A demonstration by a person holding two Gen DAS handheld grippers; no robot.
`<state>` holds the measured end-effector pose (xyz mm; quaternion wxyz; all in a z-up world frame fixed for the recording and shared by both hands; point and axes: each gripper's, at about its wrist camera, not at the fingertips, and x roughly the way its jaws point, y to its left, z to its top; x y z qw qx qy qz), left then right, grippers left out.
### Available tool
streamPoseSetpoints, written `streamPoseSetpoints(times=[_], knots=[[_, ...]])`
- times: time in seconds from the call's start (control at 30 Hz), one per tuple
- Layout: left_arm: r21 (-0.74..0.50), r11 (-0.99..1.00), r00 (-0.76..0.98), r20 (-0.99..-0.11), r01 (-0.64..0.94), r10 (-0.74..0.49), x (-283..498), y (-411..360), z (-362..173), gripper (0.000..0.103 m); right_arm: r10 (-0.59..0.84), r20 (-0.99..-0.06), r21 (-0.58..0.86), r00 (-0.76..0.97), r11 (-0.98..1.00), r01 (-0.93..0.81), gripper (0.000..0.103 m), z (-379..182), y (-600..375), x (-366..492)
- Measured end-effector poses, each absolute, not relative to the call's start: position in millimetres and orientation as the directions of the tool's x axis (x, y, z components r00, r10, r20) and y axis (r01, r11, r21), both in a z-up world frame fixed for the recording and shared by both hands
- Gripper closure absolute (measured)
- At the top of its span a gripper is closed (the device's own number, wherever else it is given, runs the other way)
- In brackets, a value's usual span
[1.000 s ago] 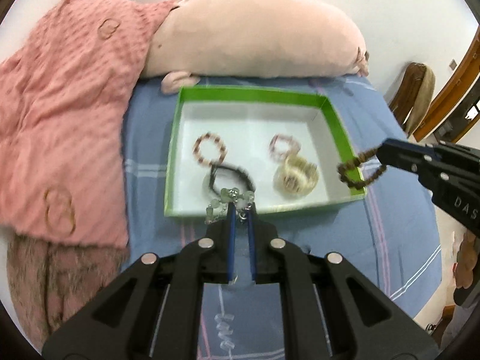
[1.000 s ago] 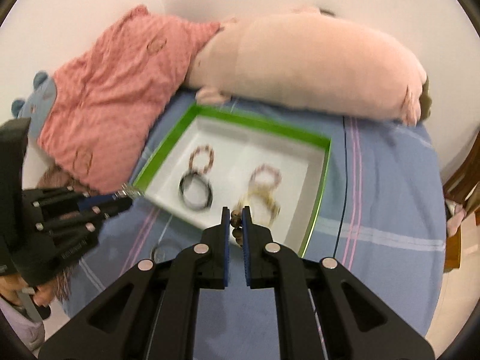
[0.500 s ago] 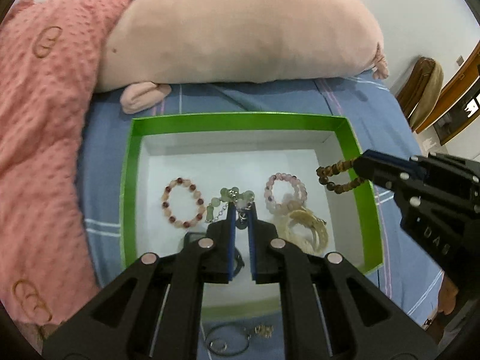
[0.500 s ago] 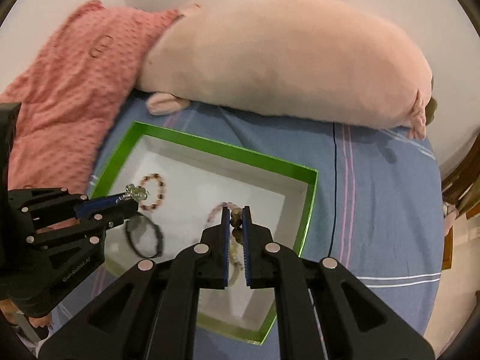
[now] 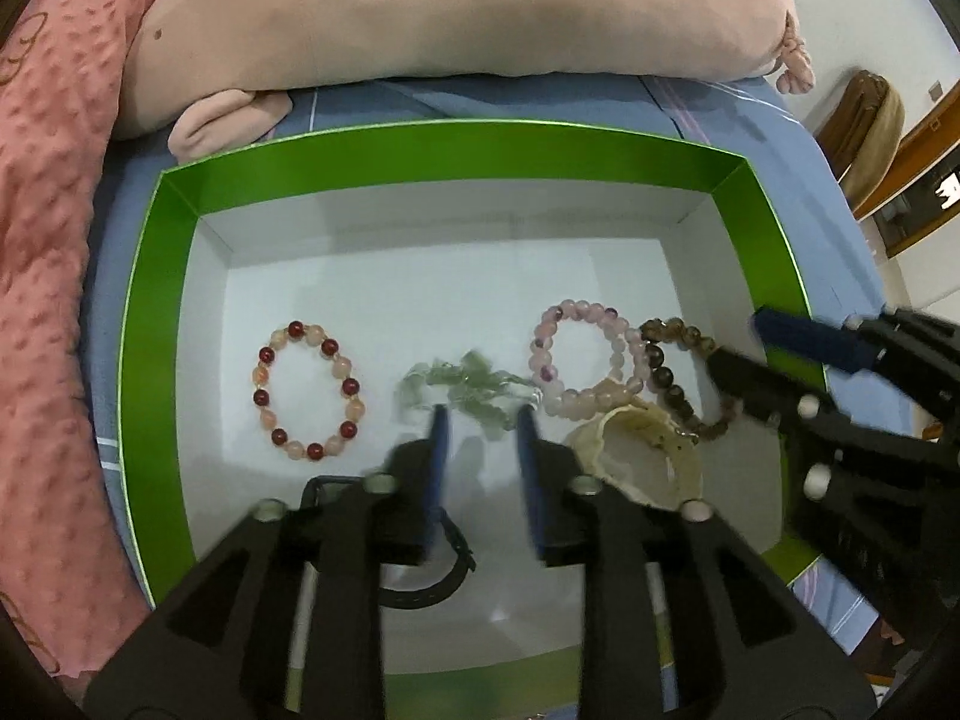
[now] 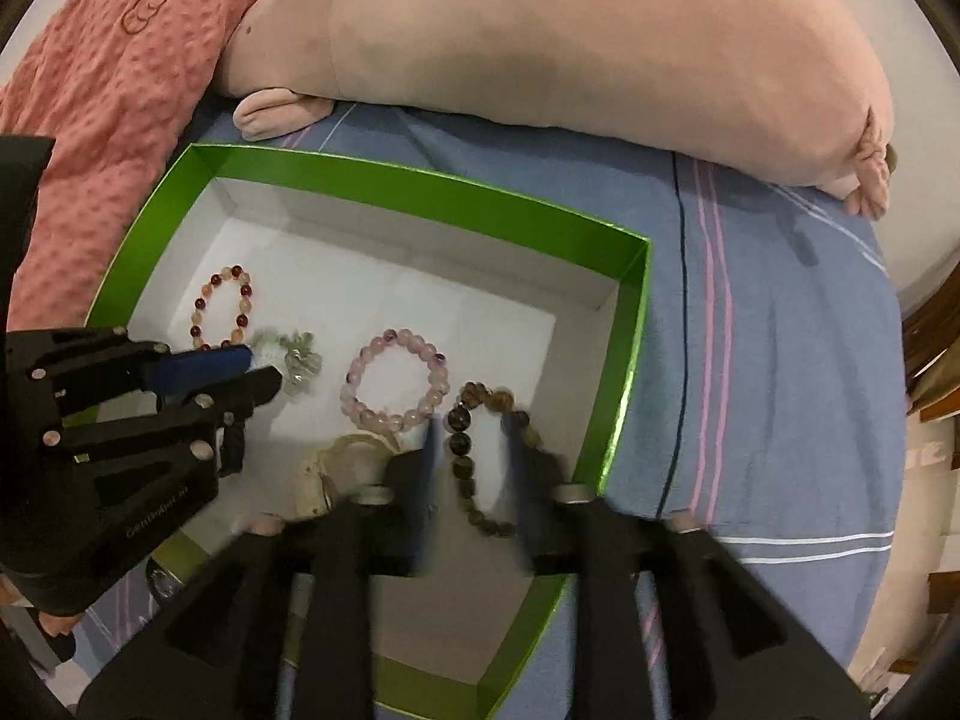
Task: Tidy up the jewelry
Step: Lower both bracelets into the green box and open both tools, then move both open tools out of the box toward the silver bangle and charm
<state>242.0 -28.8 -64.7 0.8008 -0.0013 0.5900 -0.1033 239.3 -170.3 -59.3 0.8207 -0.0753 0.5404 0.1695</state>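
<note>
Blue striped bedsheet (image 6: 780,324) carries green-rimmed box (image 5: 462,150). Left gripper (image 5: 480,414) is spread wide, empty, w/ green bead bracelet (image 5: 462,384) laid below; right gripper (image 6: 471,438) likewise, brown bead bracelet (image 6: 474,462) between tips. Pieces are kept apart, prob. against tangling.

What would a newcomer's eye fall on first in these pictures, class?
Probably the green-rimmed box on the blue sheet, with beaded bracelets on its white floor: a red-and-peach bracelet at left, a lilac bracelet and a brown bead bracelet at right. Both grippers, left and right, hang open over it, with a big pink plush pillow behind.
</note>
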Motion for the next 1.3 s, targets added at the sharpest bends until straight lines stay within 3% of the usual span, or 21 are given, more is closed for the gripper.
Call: streamPoseSetpoints(times=[0.03, 0.2, 0.37, 0.43, 0.5, 0.57, 0.8, 0.97, 1.03, 1.3], knots=[[-0.121, 0.979, 0.286, -0.944, 0.165, -0.165, 241, -30, -63, 0.077, 0.197, -0.909, 0.058, 0.367, 0.933, -0.355, 0.053, -58, -171, 239], [-0.089, 0.983, 0.333, -0.932, 0.164, -0.14, 227, -28, -40, 0.072, 0.218, -0.893, 0.076, 0.393, 0.935, -0.347, 0.053, -38, -175, 229], [-0.044, 0.988, 0.443, -0.89, 0.147, -0.105, 193, -24, 1, 0.051, 0.258, -0.867, 0.106, 0.427, 0.931, -0.349, 0.052, -10, -180, 208], [-0.018, 0.99, 0.471, -0.878, 0.141, -0.083, 178, -23, 10, 0.051, 0.269, -0.857, 0.113, 0.44, 0.93, -0.349, 0.041, -2, -181, 198], [0.0, 0.991, 0.484, -0.873, 0.135, -0.066, 163, -21, 16, 0.05, 0.277, -0.847, 0.117, 0.454, 0.93, -0.348, 0.037, 5, -182, 186], [0.002, 0.992, 0.493, -0.868, 0.126, -0.061, 148, -19, 20, 0.042, 0.291, -0.84, 0.131, 0.459, 0.928, -0.349, 0.037, 10, -182, 173], [0.007, 0.994, 0.506, -0.861, 0.113, -0.052, 112, -11, 29, 0.041, 0.327, -0.832, 0.179, 0.448, 0.922, -0.343, 0.037, 16, -185, 132], [0.003, 0.997, 0.513, -0.857, 0.082, -0.04, 93, 1, 28, 0.024, 0.337, -0.833, 0.203, 0.439, 0.924, -0.324, 0.036, 15, -191, 116], [-0.002, 0.998, 0.504, -0.863, 0.062, -0.033, 88, 10, 24, 0.024, 0.346, -0.833, 0.219, 0.431, 0.923, -0.317, 0.031, 13, -196, 106], [0.008, 1.0, 0.393, -0.919, -0.006, 0.01, 53, 45, -25, 0.024, 0.362, -0.871, 0.224, 0.331, 0.894, -0.388, 0.031, -29, -180, 70]])
